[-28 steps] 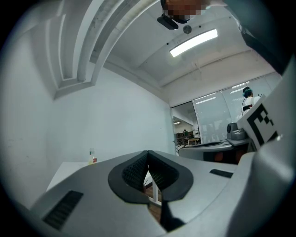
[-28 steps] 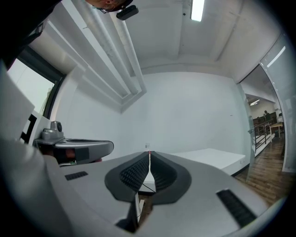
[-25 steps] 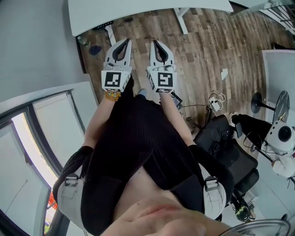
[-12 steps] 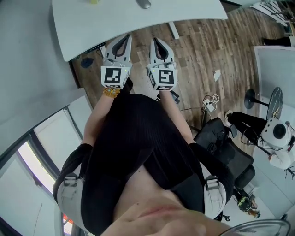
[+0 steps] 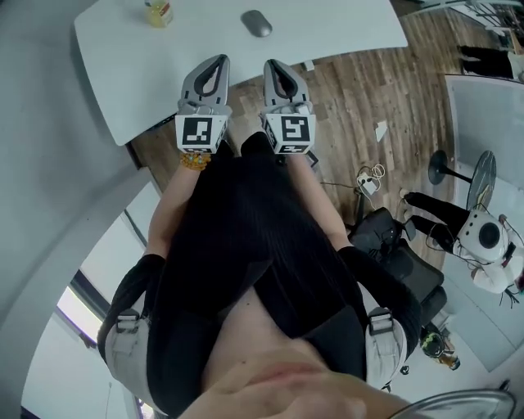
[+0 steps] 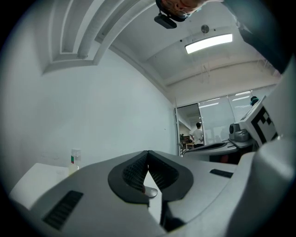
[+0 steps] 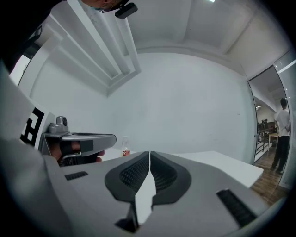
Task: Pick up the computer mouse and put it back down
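Mouse (image 5: 256,23) on white worktop (image 5: 344,33), top centre of head view, well apart from both grippers and untouched; pickup not yet begun. Left gripper (image 5: 219,59) and right gripper (image 5: 272,62) side by side at worktop's lower edge in frame, tips toward top of frame, each with jaws pressed together on nothing. Mouse ahead of tips, between the two lines of aim, somewhat nearer right gripper; long axis slanted from upper left to lower right, so square to neither pair of jaws. Judged need for coming move: jaws spread first, then an advance over worktop and a turn to straddle mouse across its short width. Small bottle (image 5: 159,11) at upper left, clear of that path. Left gripper view: sliver of mouse low in the gap behind closed tips, bottle at left, standing person (image 6: 198,134) far off at right. Right gripper view: no mouse; bottle and left gripper at left, worktop's corner at right. Floor (image 5: 360,106), chair (image 5: 401,270) and cables (image 5: 372,182) in head view only.
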### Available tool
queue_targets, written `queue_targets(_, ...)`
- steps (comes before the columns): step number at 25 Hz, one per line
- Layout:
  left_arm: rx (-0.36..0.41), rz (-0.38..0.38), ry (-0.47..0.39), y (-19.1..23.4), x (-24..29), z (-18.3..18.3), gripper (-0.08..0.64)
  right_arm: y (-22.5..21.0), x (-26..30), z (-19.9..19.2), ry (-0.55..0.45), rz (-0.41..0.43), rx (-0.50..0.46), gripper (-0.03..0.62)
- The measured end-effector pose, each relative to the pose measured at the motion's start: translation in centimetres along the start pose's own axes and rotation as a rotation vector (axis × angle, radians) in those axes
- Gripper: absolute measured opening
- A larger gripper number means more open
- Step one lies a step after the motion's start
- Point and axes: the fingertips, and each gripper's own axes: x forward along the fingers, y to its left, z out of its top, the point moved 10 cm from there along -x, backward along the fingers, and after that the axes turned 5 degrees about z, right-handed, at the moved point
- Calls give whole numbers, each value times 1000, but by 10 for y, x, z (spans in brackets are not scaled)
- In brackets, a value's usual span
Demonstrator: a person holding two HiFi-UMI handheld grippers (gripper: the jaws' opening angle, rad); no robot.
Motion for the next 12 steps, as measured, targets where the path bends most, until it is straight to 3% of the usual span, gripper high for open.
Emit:
queue_targets(7, 12, 7, 44, 14, 57, -18, 14, -47, 55, -7, -21, -30, 49, 29)
queue_targets(12, 20, 56, 35, 13, 98, -26, 14, -81, 93, -4, -48, 16, 41, 29)
